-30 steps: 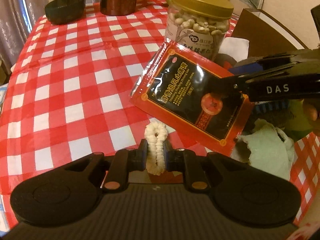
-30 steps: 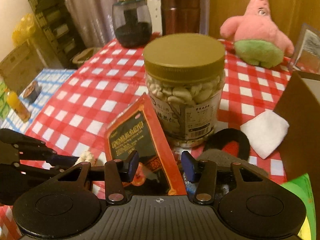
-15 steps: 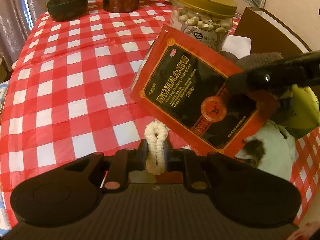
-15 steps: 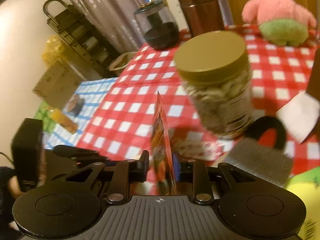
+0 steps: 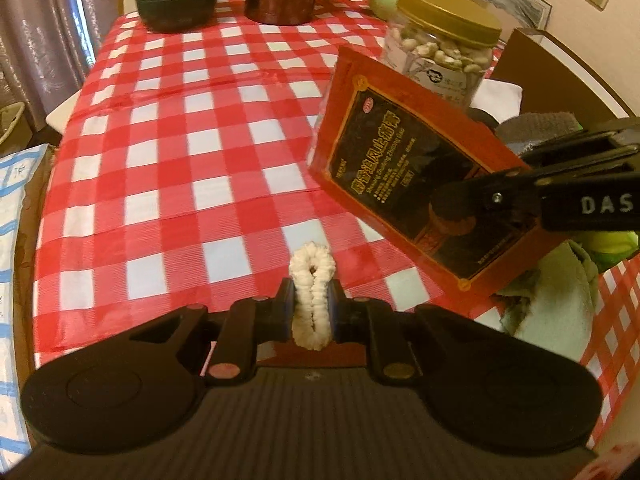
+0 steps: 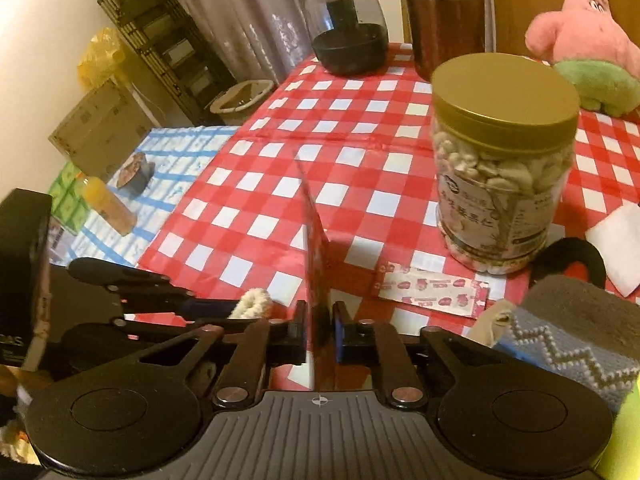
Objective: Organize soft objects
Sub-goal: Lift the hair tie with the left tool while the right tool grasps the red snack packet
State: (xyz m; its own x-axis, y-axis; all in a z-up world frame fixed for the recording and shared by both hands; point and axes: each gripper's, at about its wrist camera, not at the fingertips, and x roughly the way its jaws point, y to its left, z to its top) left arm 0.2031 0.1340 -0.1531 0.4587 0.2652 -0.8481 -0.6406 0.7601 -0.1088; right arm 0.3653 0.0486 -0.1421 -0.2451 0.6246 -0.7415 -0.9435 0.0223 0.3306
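My left gripper (image 5: 311,304) is shut on a white fuzzy loop (image 5: 312,280), held just above the red-and-white checked tablecloth (image 5: 180,168). From the right, my right gripper (image 5: 460,208) holds a red packet with a black panel (image 5: 400,160) lifted and tilted off the cloth. In the right wrist view the packet (image 6: 316,240) stands edge-on between the jaws of that gripper (image 6: 319,328), which are still closing, pads against both faces. The loop (image 6: 252,304) and the left gripper's fingers (image 6: 168,296) show low on the left there.
A gold-lidded nut jar (image 6: 500,168) stands just right of the packet, with bandage strips (image 6: 432,286) in front of it. A grey-blue knitted cloth (image 6: 568,320), a black band (image 6: 576,252), a white pad (image 6: 618,248) and a pale green cloth (image 5: 560,292) lie right. A pink plush (image 6: 588,40), flask (image 6: 444,12) and dark jar (image 6: 346,36) stand behind.
The right gripper's jaws have closed onto the red packet and raised it from leaning flat to upright. The left gripper keeps the white loop and has drifted slightly.
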